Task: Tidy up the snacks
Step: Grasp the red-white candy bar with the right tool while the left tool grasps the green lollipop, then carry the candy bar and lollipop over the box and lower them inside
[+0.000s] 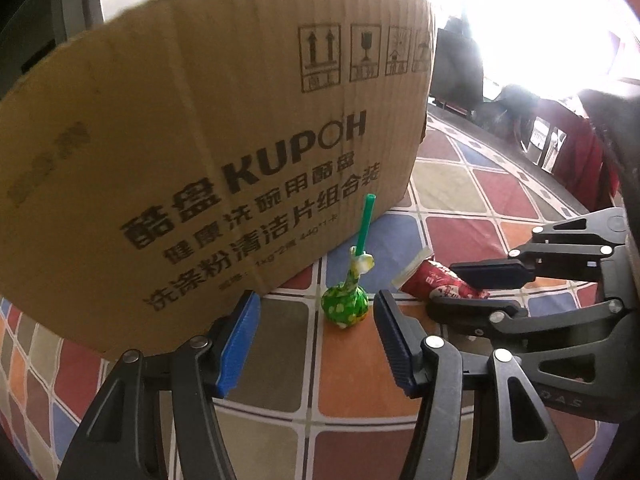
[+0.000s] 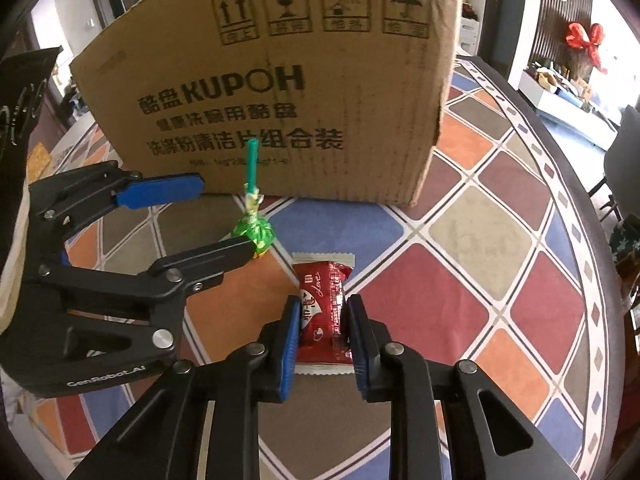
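My right gripper (image 2: 322, 338) pinches the red snack packet (image 2: 324, 312) just before the cardboard box (image 2: 280, 92); that slick wrapper may slip out. My left gripper (image 1: 316, 344) gapes around the green lollipop (image 1: 345, 304), which may topple if nudged.

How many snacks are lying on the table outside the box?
2. The lollipop stands before the box, between the open left gripper's fingers. The red packet lies to its right, clamped by the right gripper. The box's inside is hidden.
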Tool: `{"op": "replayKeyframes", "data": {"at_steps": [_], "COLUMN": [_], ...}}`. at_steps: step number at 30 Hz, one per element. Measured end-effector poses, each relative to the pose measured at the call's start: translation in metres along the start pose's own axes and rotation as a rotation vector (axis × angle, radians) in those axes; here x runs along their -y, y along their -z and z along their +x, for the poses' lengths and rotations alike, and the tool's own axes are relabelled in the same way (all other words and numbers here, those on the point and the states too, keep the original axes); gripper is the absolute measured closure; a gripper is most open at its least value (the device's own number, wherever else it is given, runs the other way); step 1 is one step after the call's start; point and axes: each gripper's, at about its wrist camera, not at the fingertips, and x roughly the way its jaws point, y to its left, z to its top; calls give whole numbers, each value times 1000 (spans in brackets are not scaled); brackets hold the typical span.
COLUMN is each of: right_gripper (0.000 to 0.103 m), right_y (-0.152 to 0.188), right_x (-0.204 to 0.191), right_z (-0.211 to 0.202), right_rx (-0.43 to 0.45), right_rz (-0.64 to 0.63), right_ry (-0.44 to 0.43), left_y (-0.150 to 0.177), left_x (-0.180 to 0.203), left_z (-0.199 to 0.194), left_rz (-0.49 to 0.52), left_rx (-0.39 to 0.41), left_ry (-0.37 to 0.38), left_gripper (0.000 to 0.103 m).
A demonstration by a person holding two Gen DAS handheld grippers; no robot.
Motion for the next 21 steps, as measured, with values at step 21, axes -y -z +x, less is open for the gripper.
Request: {"op": "replayKeyframes", "data": {"at_steps": [21], "right_gripper": [79], "right_y": [-4], "right_x": [16], "right_z": [-6], "right_rx": [20], "right_rz": [53], "right_ry": [-14], "left_y": [-6], "left_x": [9], "left_z": [10], "left_rz": [-66], "left_rx": [-51], "left_ry": [-60], "left_gripper": [77]}}
